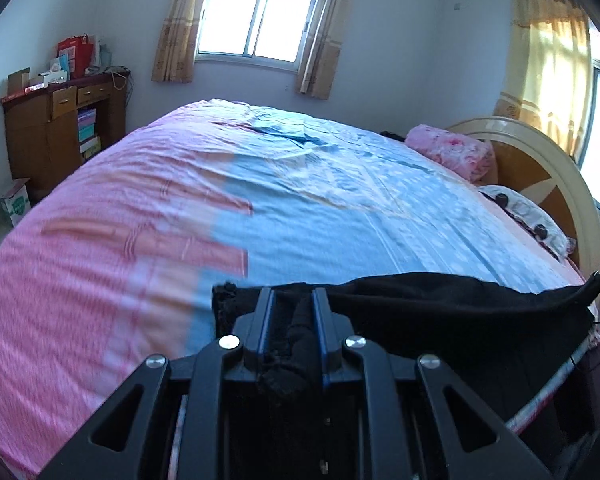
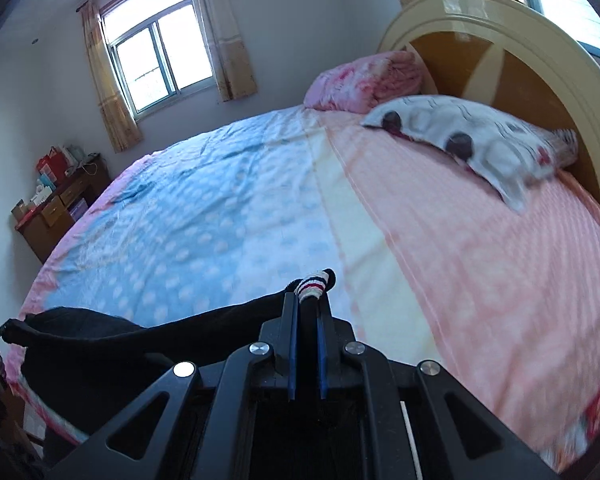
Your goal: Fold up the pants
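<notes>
The black pants hang stretched between my two grippers above the near edge of the bed. My left gripper is shut on one end of the pants, with black cloth bunched between its fingers. My right gripper is shut on the other end, where a white, red and black striped cuff sticks out past the fingertips. In the right wrist view the pants run off to the left and sag over the bed edge.
The bed has a pink and blue sheet. A rolled pink blanket and a white pillow lie by the curved headboard. A wooden cabinet stands against the far left wall, under clutter.
</notes>
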A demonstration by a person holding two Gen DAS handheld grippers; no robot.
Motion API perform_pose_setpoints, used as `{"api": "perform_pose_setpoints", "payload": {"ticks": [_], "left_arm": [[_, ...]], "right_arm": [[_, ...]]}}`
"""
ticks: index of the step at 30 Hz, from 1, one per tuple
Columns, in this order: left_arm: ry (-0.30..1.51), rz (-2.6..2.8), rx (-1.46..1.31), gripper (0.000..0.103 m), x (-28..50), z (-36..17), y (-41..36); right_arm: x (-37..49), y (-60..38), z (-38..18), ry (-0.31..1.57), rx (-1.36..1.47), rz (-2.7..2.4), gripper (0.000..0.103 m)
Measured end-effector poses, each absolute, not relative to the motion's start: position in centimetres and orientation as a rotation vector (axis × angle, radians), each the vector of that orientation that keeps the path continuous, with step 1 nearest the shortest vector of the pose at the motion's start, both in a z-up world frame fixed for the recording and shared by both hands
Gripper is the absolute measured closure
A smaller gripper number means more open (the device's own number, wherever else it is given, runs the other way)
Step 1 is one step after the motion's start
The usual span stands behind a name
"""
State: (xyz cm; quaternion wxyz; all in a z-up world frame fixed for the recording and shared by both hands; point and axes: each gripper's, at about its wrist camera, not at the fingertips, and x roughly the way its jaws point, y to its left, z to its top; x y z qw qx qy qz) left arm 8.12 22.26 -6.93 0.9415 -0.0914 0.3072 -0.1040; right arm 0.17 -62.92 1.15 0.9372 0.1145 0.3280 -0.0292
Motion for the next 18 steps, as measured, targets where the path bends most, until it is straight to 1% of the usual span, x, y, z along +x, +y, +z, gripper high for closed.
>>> {"api": "perform_pose_setpoints", "payload": {"ticks": [5, 8, 12, 15, 18], "left_arm": [[0.652, -0.224, -0.213, 0.083, 6.0, -9.9, 22.9], [0.658, -0.223, -0.227, 0.083, 5.1, -11.4, 23.1], [0.642, -0.230, -0.229, 0.083, 4.4, -12.2, 23.3], [0.623, -0.232, -0.175, 0.083, 3.7, -12.5, 22.8], [0.615, -0.236, -0.144, 0.083, 3.0, -12.9, 22.5]], "right_arm": [[-4.1, -62.2, -2.2, 0.682, 0.201, -0.069, 0.095], [-5.8, -62.3, -4.0, 0.698, 0.231, -0.068, 0.095], [-7.2, -61.8, -5.1, 0.705, 0.216, -0.077, 0.095], [-7.9, -61.8, -5.6, 0.705, 0.222, -0.089, 0.095], [-8.8, -62.4, -6.0, 0.709, 0.257, -0.086, 0.086]]}}
